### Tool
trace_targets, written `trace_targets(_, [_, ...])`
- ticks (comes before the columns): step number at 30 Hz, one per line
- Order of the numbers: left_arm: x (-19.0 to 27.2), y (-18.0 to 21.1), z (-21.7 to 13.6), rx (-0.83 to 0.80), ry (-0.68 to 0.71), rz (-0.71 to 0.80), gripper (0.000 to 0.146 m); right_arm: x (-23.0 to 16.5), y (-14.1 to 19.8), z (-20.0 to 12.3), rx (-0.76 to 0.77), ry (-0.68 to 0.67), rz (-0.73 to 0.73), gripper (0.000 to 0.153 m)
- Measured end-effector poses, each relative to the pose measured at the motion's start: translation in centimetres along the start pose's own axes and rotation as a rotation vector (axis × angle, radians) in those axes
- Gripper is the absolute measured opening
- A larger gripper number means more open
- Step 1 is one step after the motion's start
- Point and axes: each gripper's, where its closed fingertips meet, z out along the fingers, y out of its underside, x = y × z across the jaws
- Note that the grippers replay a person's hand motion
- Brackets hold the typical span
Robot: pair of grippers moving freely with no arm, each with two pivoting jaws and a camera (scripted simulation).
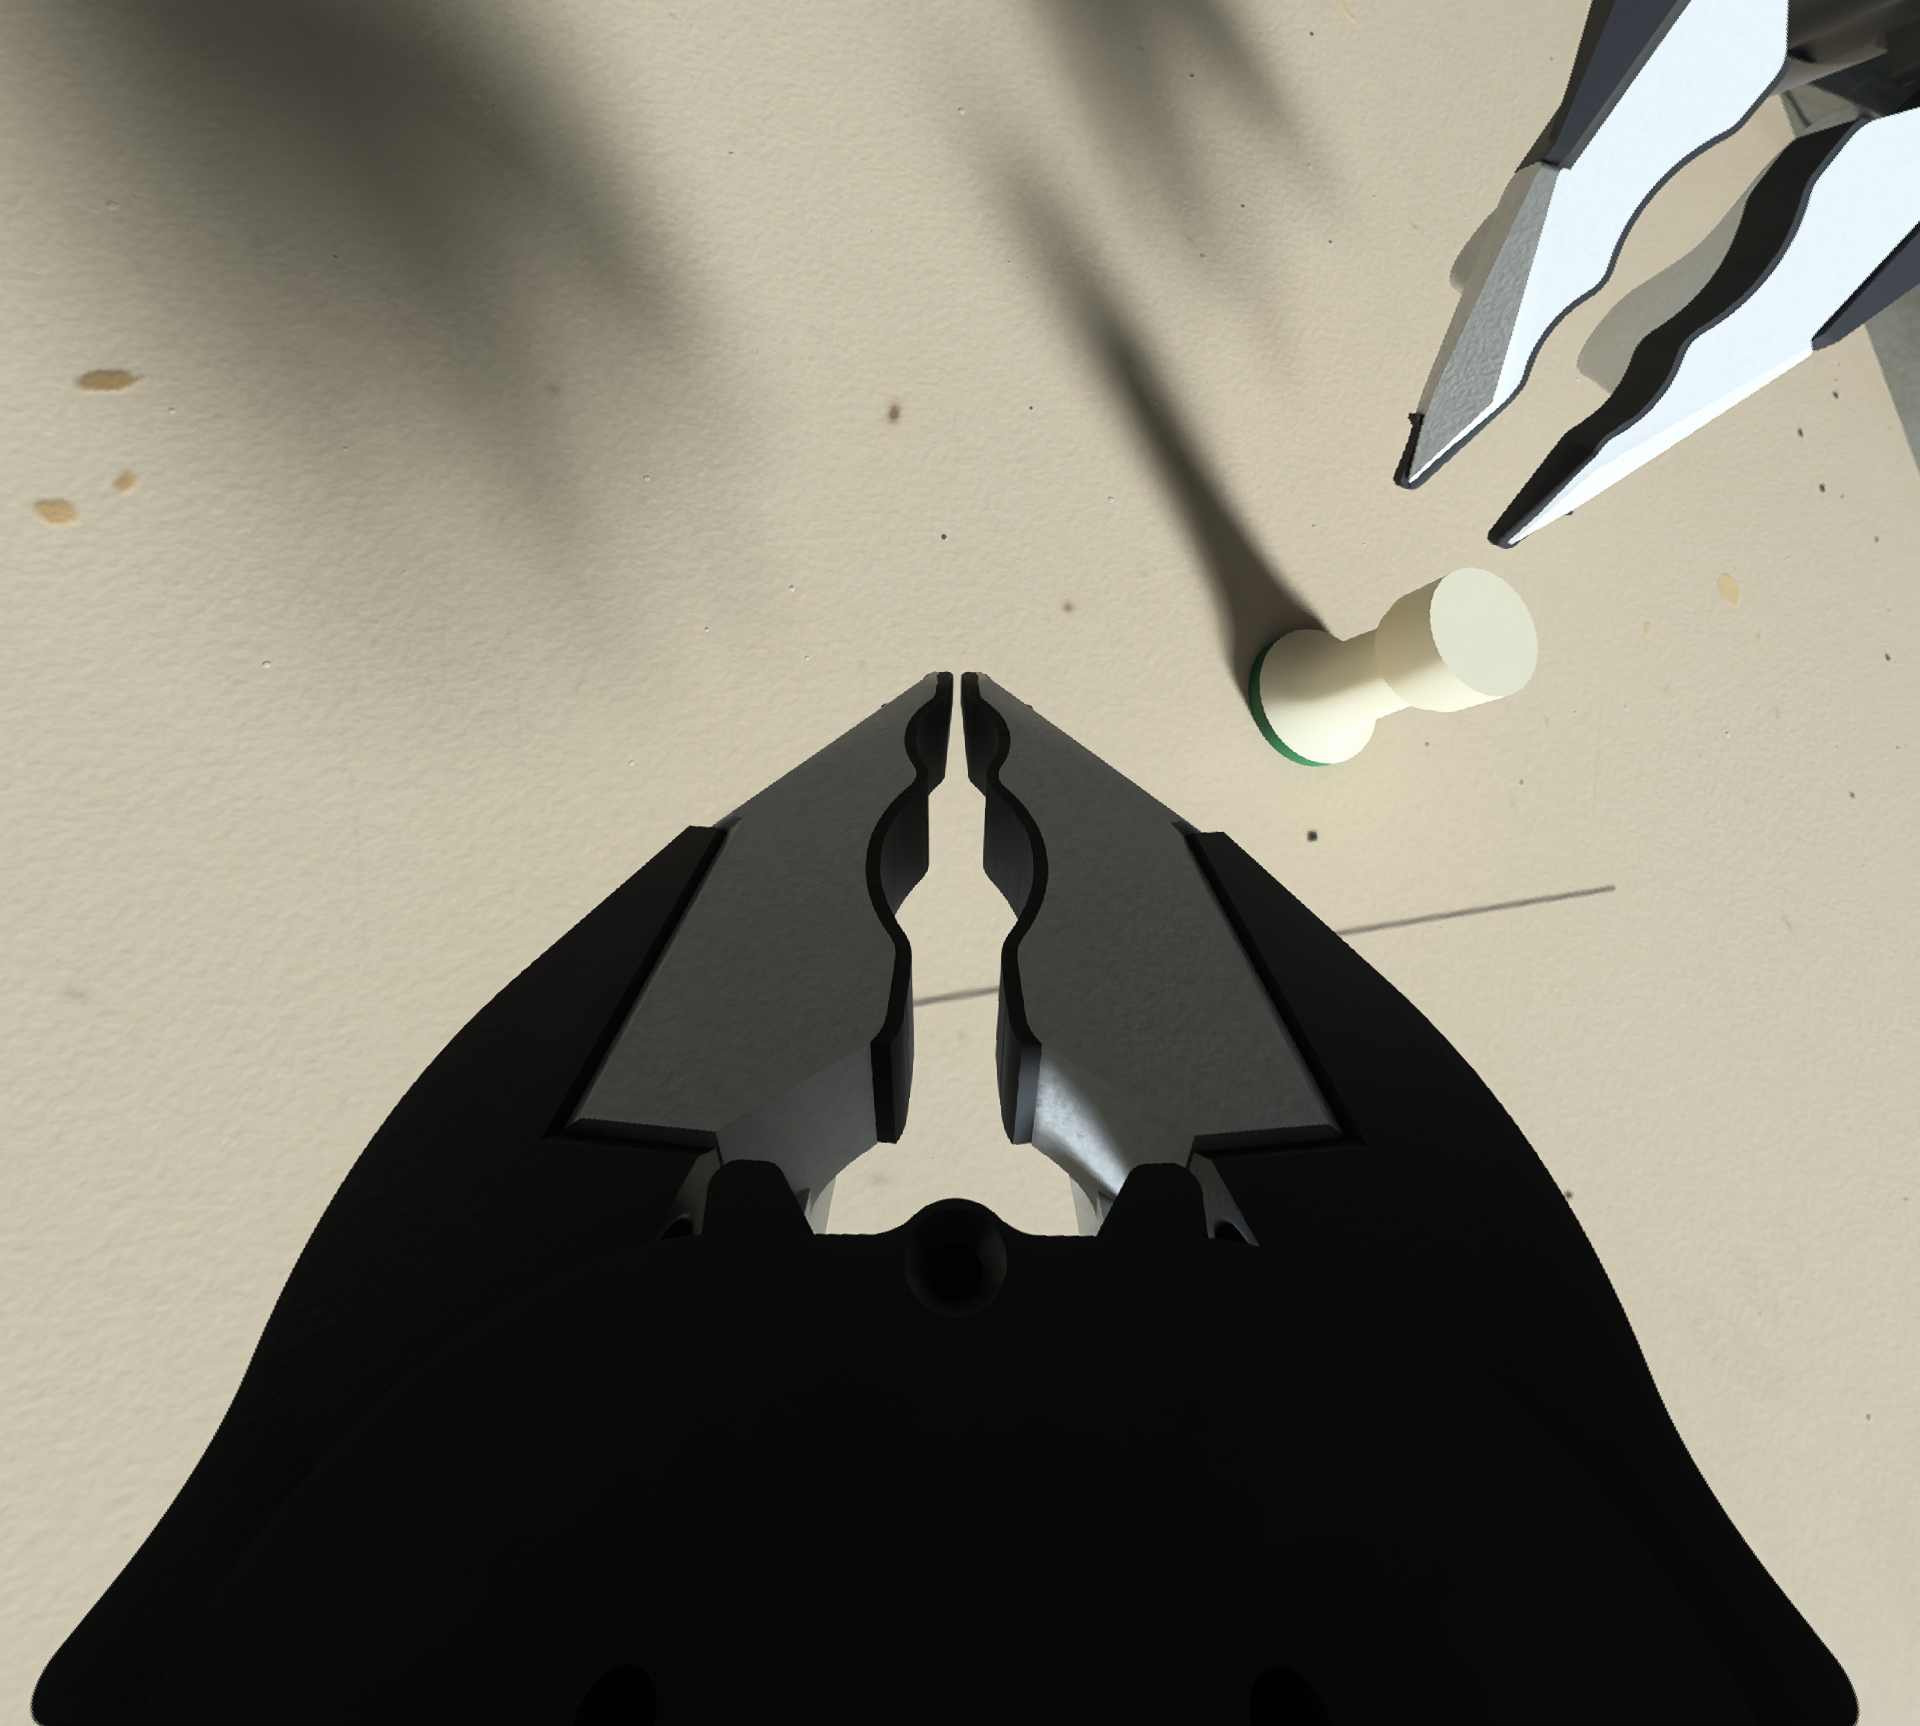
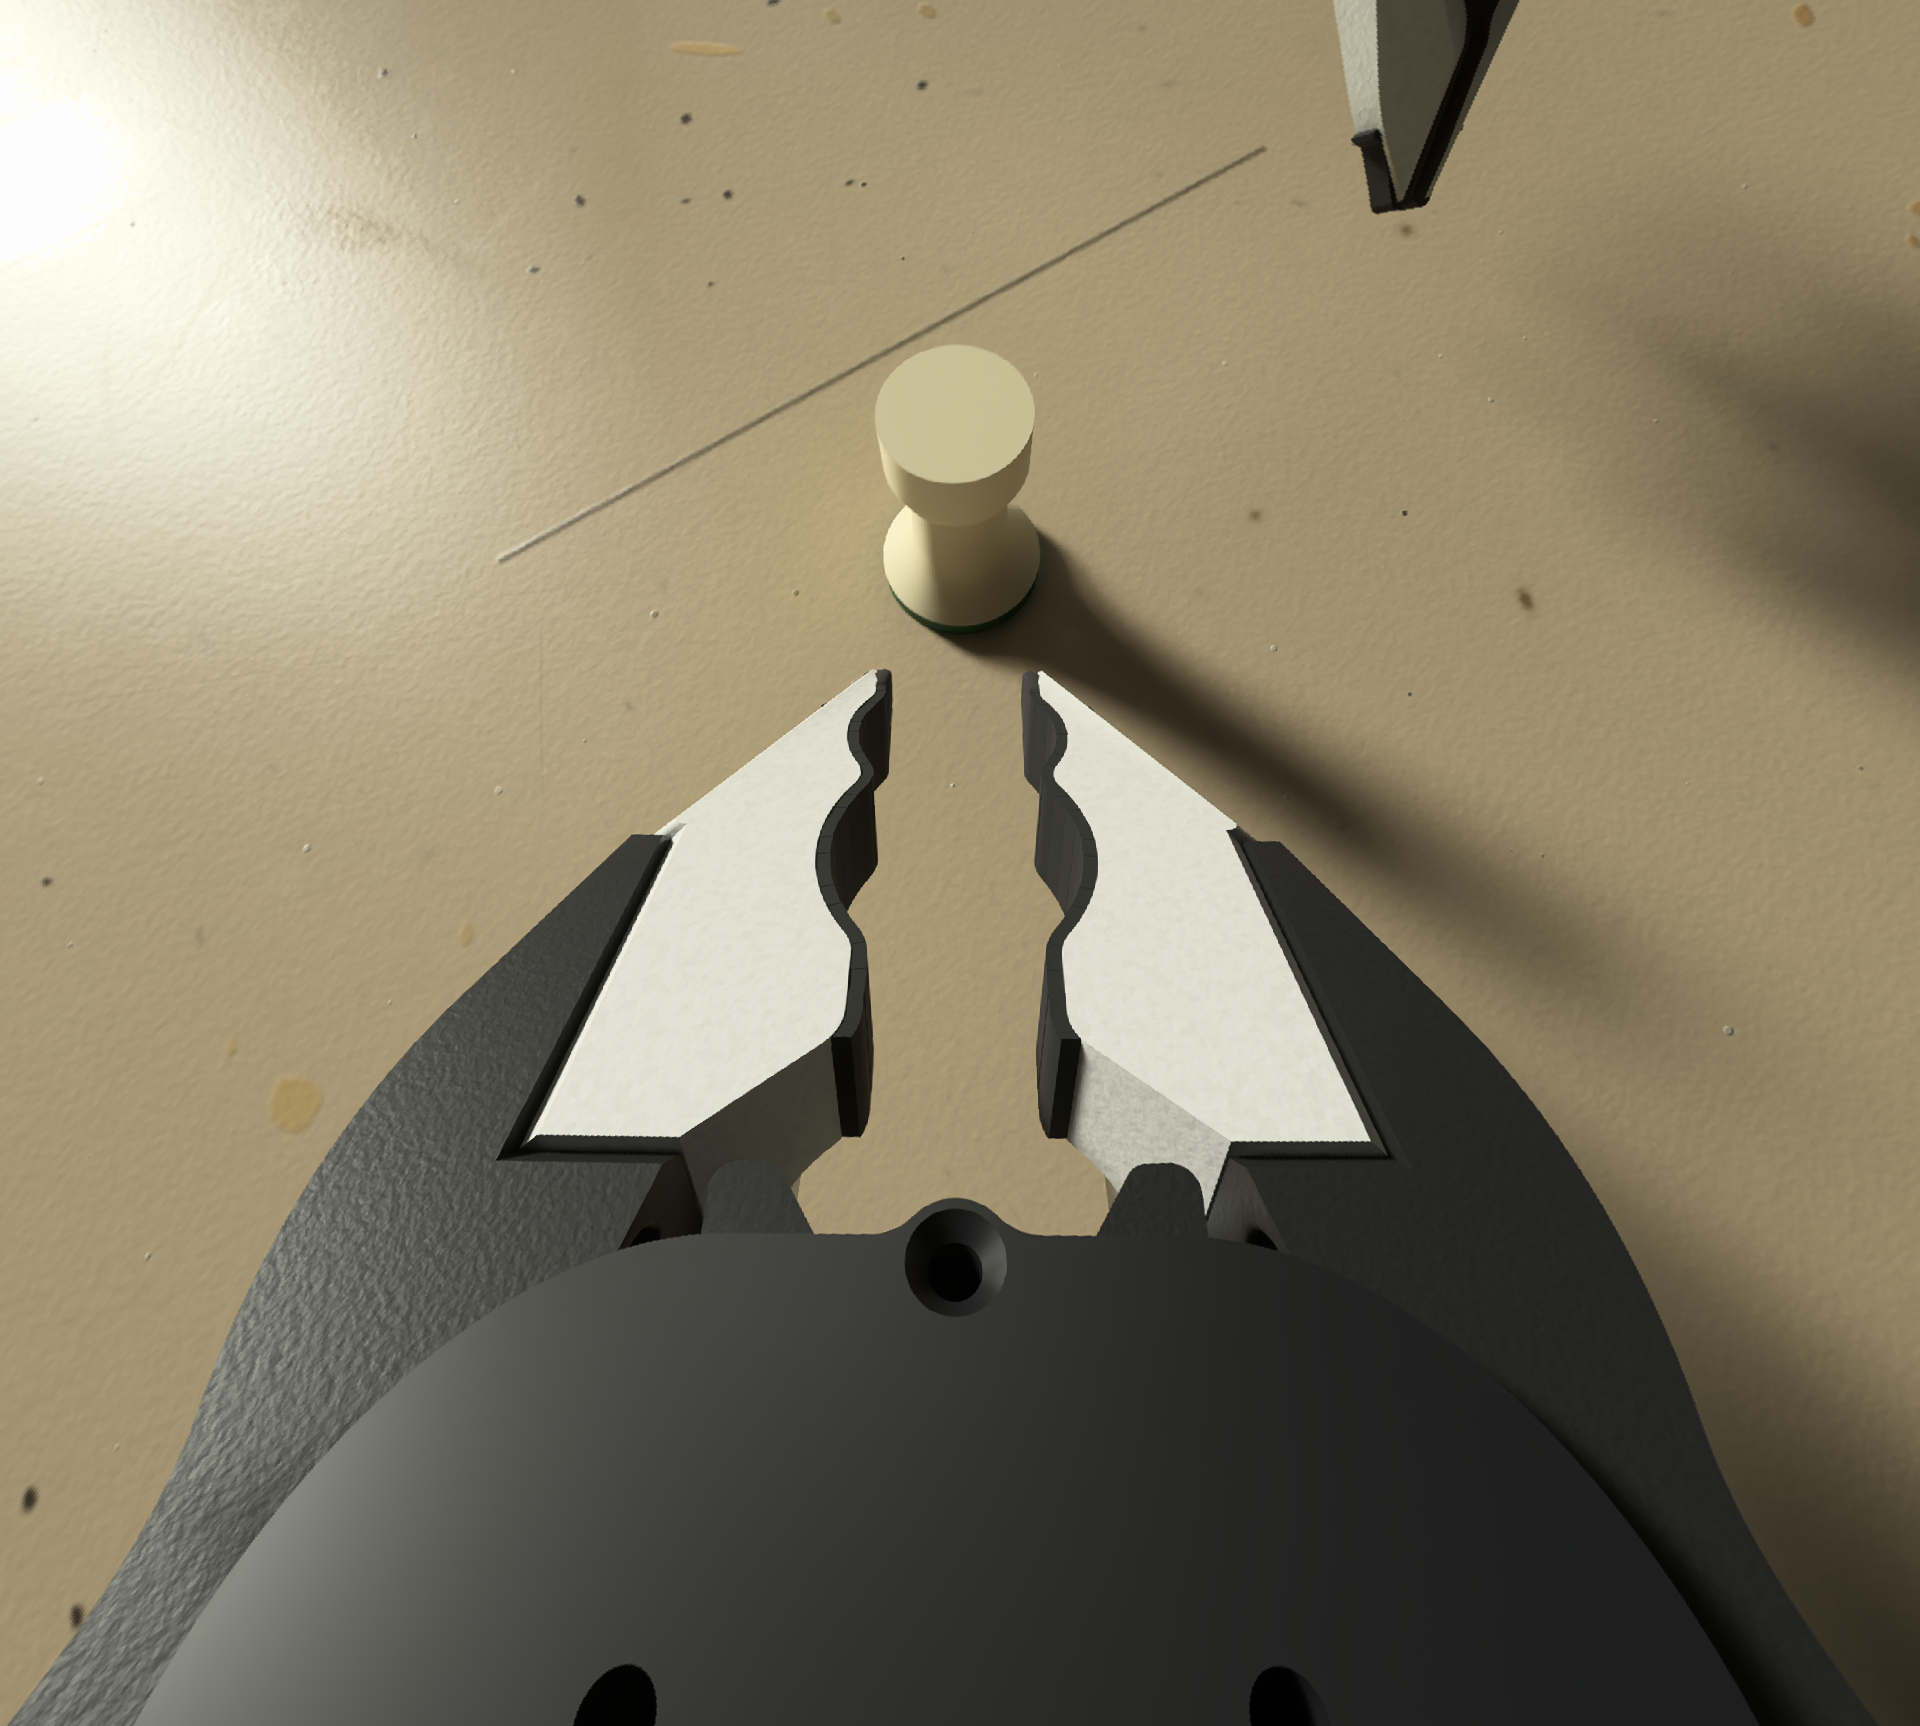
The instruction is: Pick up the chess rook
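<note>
Cream chess rook (image 2: 958,487) stands upright just ahead of the parted right gripper (image 2: 956,684) — left gripper (image 1: 956,684) closed, empty — and a low approach could tip its narrow-waisted body over.

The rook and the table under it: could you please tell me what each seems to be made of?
Rook: smooth cream body, matte, looks like plastic or painted wood; a thin green ring at its base suggests a felt pad. Table: beige, faintly grainy, speckled and scratched, with a soft glare; possibly laminate or painted board.
</note>
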Motion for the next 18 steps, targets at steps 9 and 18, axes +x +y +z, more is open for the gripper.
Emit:
trace_targets(9, [0.08, -0.49, -0.04, 0.012, -0.008, 0.015, 0.002, 0.27, -0.13, 0.2, 0.013, 0.008, 0.015, 0.02])
trace_targets(18, [0.07, -0.93, -0.08, 0.02, -0.028, 0.026, 0.002, -0.12, -0.79, -0.08, 0.043, 0.021, -0.002, 0.022])
